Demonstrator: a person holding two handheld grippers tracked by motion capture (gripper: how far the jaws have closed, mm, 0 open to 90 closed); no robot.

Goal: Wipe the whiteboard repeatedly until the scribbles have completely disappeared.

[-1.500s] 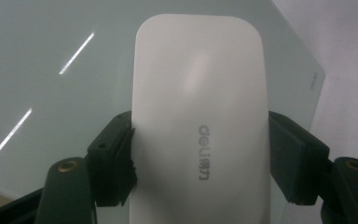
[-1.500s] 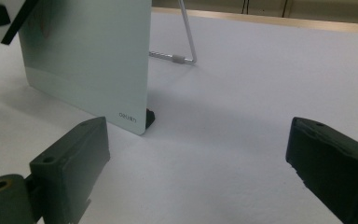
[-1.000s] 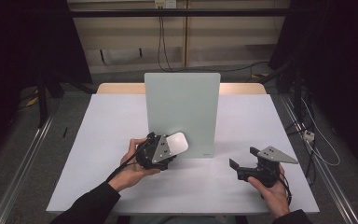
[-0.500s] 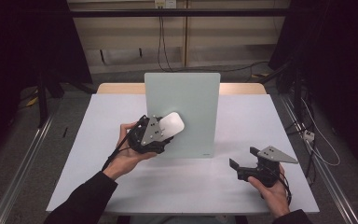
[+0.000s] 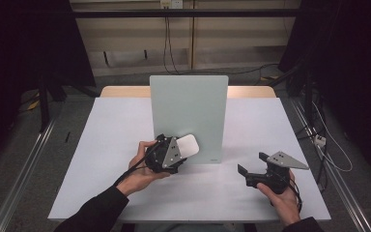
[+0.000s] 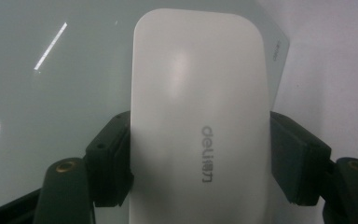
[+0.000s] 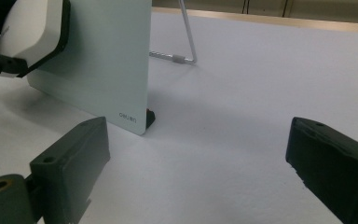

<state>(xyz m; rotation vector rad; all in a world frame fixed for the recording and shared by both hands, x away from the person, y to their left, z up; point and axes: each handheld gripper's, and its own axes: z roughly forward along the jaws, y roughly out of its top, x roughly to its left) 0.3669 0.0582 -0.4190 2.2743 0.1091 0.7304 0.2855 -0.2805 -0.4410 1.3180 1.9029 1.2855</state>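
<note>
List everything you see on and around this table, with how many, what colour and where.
eraser: one, white, clamped in the left gripper, against the board's face
board: one, pale green-grey, propped upright mid-table on a wire stand
table: one, white top, wooden far edge
cables: several, dark, on the floor behind
left gripper: one, black, shut on the eraser
right gripper: one, black, open, low over the table's right

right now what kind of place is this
Probably a lab recording station, not a home: a bare white table with only a standing board, dark curtains around it, and loose cables on the floor.
</note>
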